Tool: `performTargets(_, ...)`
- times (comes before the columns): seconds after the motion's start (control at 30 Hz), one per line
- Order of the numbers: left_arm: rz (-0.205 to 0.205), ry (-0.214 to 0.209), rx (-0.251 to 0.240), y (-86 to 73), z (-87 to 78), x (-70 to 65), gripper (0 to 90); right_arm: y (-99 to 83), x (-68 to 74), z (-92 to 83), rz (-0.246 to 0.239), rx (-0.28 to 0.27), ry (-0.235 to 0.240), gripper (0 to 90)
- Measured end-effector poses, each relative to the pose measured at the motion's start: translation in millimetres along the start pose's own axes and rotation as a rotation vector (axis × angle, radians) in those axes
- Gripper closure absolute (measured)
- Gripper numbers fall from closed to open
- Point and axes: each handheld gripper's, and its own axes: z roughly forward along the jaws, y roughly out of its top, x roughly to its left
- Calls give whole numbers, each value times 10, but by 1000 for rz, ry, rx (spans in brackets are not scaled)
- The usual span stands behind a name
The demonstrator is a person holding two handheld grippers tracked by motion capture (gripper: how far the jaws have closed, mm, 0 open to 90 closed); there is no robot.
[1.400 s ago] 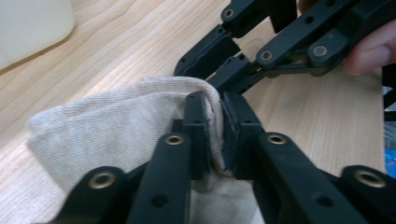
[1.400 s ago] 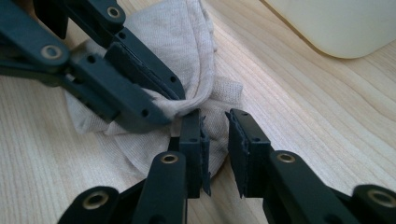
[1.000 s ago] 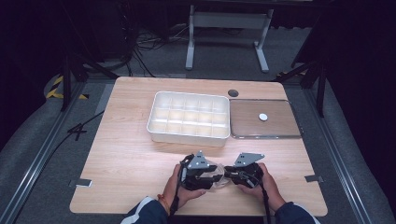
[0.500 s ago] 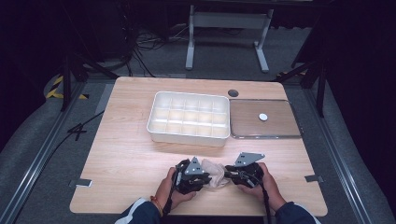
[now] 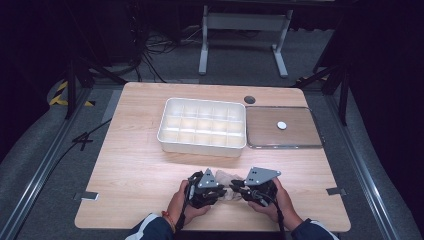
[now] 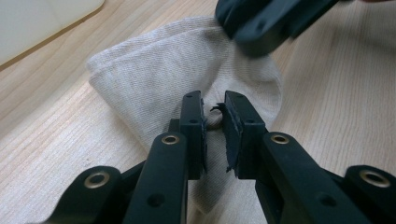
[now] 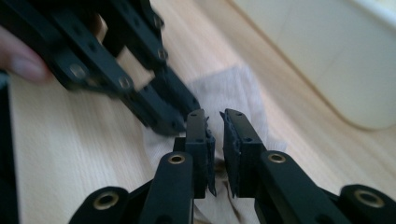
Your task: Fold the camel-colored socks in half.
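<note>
Nearest me, at the front edge of the table (image 5: 125, 190), lies the beige sock (image 6: 154, 79), and everything else I place from it. My left tongs (image 6: 213, 112) have just been closing and now pinch a small fold near the sock's middle, the jaws almost together with a nub of knit caught between the pads. My right tongs (image 7: 215, 122) have also just been closing and sit on the sock from the other side, jaws nearly together on the cloth below their tips; that picture is soft there, so I think they bite fabric rather than only rest on it. From above, my two hands flank the sock, left tongs (image 5: 206, 187) and right tongs (image 5: 252, 186) tip to tip over it. What worries me is how little cloth each pair has: if I draw my hands apart or lift briskly, the thin fold could slide out of one grip and the sock would drop crooked or bunch up. The two sets of jaws also stand so close that they may knock together and jolt a grip loose. Beyond the sock, well apart from it, stands the white tray (image 5: 202, 145) with its many empty compartments, and just beside that, further to the right, lies the flat brown lid (image 5: 300, 135) with a small white knob (image 5: 282, 125).
</note>
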Motion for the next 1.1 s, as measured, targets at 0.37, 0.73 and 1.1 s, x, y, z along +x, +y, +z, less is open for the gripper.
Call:
performTargets(0.37,-36,86,-34,41,-264,30,543,-123,-64,107,3,72,-2,798)
performTargets(0.73,-111,67,29,-80,-83,123,434,-121,-60,113,-2,71,-6,796)
performTargets(1.1,-109,27,26,-78,-78,131,655,-24,25,124,-45,37,-40,765)
